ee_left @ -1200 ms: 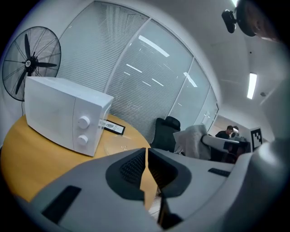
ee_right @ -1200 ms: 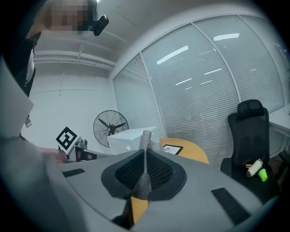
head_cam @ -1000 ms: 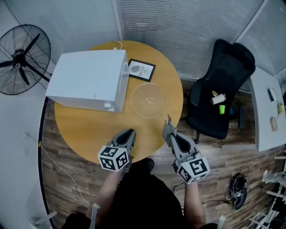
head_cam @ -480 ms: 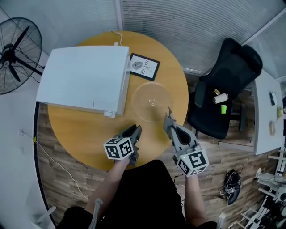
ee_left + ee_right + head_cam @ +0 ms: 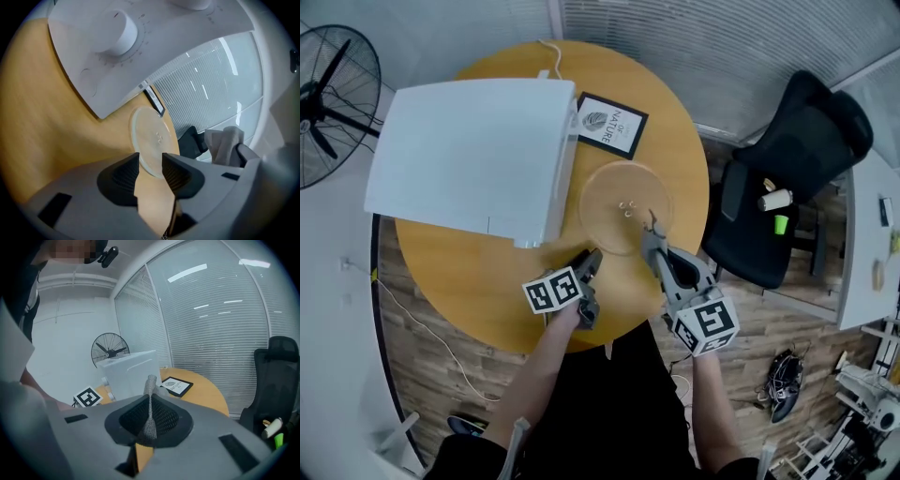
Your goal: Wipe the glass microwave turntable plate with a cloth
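Head view shows the glass plate [image 5: 614,187] lying flat on the desk [image 5: 487,272], just ahead of both tools' tips. The left tool [image 5: 592,277] has just been opening its jaws and grips nothing, the plate's near rim sitting just beyond them, while the right tool [image 5: 652,230] is clenched on a grey cloth [image 5: 150,394]. To my eye the left should pinch that rim lightly to steady it, so the cloth can press flat without sliding the plate.

Left tongs [image 5: 150,165] jaws just opening, apart, nothing between; right tongs [image 5: 149,420] clamped on cloth [image 5: 150,389].
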The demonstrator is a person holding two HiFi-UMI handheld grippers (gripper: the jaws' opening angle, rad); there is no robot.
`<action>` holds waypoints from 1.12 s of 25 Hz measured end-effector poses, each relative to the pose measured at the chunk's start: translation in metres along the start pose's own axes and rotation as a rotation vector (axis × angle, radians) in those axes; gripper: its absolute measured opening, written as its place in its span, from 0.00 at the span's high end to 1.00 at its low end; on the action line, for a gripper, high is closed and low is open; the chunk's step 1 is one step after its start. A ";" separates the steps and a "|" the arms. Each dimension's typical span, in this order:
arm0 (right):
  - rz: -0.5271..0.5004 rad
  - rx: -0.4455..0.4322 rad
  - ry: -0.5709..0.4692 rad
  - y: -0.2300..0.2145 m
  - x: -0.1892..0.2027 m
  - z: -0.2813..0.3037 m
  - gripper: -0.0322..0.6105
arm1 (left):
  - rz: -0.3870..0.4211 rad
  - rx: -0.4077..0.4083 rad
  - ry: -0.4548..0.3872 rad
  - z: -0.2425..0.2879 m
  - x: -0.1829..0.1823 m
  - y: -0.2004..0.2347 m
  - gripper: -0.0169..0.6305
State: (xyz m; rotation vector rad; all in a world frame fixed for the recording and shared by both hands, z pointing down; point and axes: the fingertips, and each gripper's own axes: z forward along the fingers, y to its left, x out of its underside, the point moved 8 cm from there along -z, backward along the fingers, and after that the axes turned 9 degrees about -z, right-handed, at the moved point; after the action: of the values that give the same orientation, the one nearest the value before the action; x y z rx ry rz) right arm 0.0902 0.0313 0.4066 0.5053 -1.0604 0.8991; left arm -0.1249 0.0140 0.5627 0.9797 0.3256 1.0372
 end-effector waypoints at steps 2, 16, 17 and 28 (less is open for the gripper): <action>-0.005 -0.029 0.010 -0.006 0.002 0.008 0.92 | -0.041 -0.005 0.004 0.007 0.003 0.006 0.77; -0.020 -0.174 0.030 -0.048 0.008 0.059 0.92 | -0.214 -0.020 -0.071 0.032 0.003 0.018 0.78; -0.023 -0.185 0.030 -0.049 0.008 0.063 0.92 | -0.218 -0.025 -0.074 0.032 0.003 0.018 0.78; -0.057 -0.306 0.082 -0.046 0.022 0.102 0.92 | -0.234 -0.063 -0.105 0.033 0.005 0.022 0.92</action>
State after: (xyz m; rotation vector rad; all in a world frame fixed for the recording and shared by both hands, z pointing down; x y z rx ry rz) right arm 0.0787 -0.0613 0.4725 0.2396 -1.0806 0.6859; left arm -0.1140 0.0039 0.5991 0.9121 0.3113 0.7767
